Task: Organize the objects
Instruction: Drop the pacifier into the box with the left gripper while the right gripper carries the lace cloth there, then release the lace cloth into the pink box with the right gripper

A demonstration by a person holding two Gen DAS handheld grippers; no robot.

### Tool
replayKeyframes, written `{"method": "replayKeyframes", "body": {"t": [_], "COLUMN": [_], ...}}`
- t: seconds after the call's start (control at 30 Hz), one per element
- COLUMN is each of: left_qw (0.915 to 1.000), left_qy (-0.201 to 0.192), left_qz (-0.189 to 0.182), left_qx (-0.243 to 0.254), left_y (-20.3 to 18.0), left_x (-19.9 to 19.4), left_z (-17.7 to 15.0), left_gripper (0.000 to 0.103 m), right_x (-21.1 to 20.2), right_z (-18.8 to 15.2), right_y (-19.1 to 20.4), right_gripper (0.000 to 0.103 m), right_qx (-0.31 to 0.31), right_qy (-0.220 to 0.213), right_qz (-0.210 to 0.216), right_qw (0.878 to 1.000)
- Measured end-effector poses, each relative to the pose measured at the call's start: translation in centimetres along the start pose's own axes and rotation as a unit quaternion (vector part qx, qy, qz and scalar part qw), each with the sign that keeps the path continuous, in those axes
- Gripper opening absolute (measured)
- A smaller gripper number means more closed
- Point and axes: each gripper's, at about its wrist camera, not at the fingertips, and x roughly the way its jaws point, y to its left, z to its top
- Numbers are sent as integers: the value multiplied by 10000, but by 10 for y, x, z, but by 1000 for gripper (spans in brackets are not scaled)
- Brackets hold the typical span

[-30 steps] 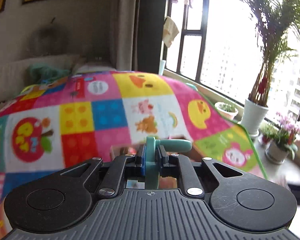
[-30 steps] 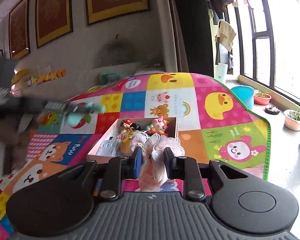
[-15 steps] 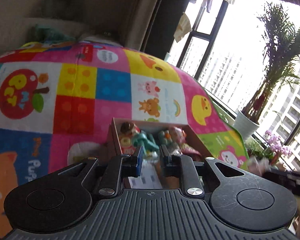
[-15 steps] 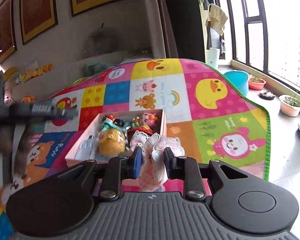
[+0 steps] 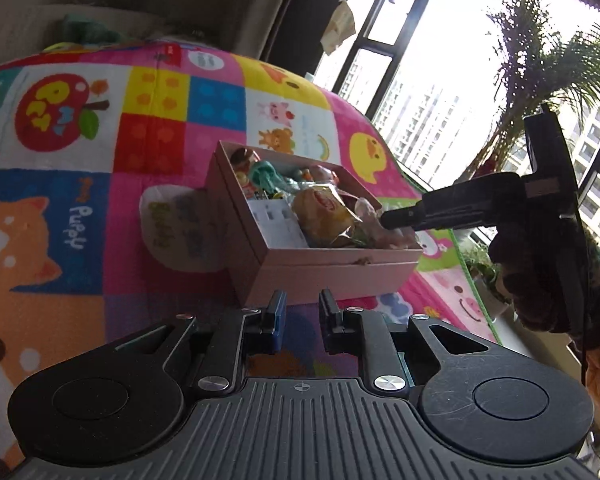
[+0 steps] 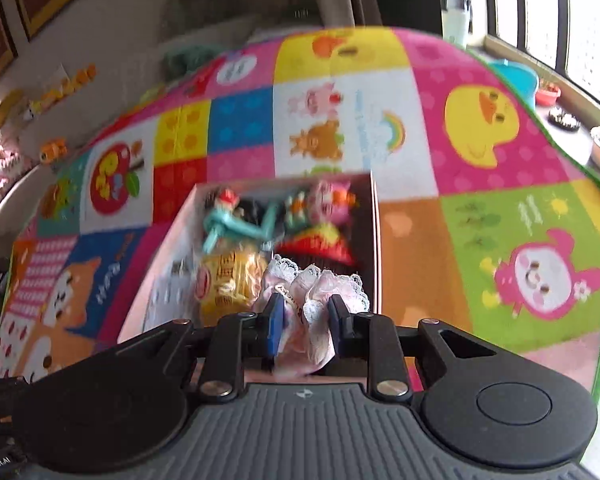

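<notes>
Since a second ago the teal plastic hand-crank toy (image 6: pixel 236 226) has left the left gripper (image 5: pixel 302 318) and now lies inside the open pale-pink cardboard box (image 5: pixel 324 270), toward its far end; the left gripper has drawn back to the near side of the box, its fingers (image 5: pixel 277 312) standing only slightly apart with nothing between them, the bright patchwork play mat (image 5: pixel 60 216) showing through the gap; the right gripper (image 6: pixel 305 322) has come closer over the near end of the box and its fingers (image 6: pixel 275 320) are still clamped on the pink doll dress trimmed with white lace (image 6: pixel 312 292), which hangs just above the near right corner of the box; in the left wrist view the right gripper (image 5: pixel 392 218) reaches in from the right, its tip above the near right end of the box, carried by a dark-gloved hand (image 5: pixel 540 280); inside the box a yellow crinkly snack packet (image 6: pixel 228 276) lies near the middle, a white printed card (image 5: pixel 276 222) lies flat on the left, and a pink pig figure (image 6: pixel 332 200) sits at the far right; the box rests on the mat, with tall potted plants (image 5: pixel 540 92) by the window (image 5: pixel 420 120) to the far right.
</notes>
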Motion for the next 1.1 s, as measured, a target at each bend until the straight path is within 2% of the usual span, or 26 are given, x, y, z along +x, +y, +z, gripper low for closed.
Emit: {"method": "replayKeyframes", "body": {"t": [0.13,0.2,0.23,0.3,0.33,0.4,0.47,0.5,0.6,0.63,0.7,0.8,0.93,1.0,1.1], "left_qw": [9999,9999,9999,9997,9994,9984,9982,9984,9989,9990,9990,9986,9981,9975,9951], "left_qy": [102,107,94,107,132,166,157,139,153,169,185,150,42,-19,174], "left_qz": [29,4,14,124,212,353,363,322,256,269,325,434,575,681,959], "left_qx": [-67,-77,-100,-179,-252,-399,-458,-447,-349,-310,-263,-254,-235,-209,-166], "left_y": [-1,1,3,11,16,22,22,20,11,9,7,7,3,1,3], "left_x": [8,6,3,2,2,4,4,4,4,4,4,2,9,20,54], "left_z": [-5,-7,-9,-11,-11,-10,-8,-8,-7,-7,-7,-3,15,29,50], "left_gripper": [19,20,20,20,19,19,19,19,19,19,19,19,19,19,20], "right_x": [22,30,27,11,0,-18,-26,-25,-6,3,25,39,16,-9,-36], "right_z": [-9,-9,-8,-1,3,11,19,21,20,18,9,1,-4,-7,-15], "right_y": [1,3,3,3,5,9,12,13,14,14,13,0,-3,-1,-1], "right_gripper": [23,27,29,51,52,52,48,40,38,38,38,38,38,39,42], "right_qx": [69,-4,19,87,42,-70,-24,60,354,414,497,864,734,391,-63], "right_qy": [289,449,495,337,124,-191,-281,-223,223,359,563,723,398,-39,-580], "right_qz": [-167,-396,-379,-326,-323,-381,-224,-97,248,236,-52,-60,86,5,-260], "right_qw": [9994,9982,9981,9989,9994,9991,9994,9997,9988,9982,9972,9936,9965,9992,9980]}}
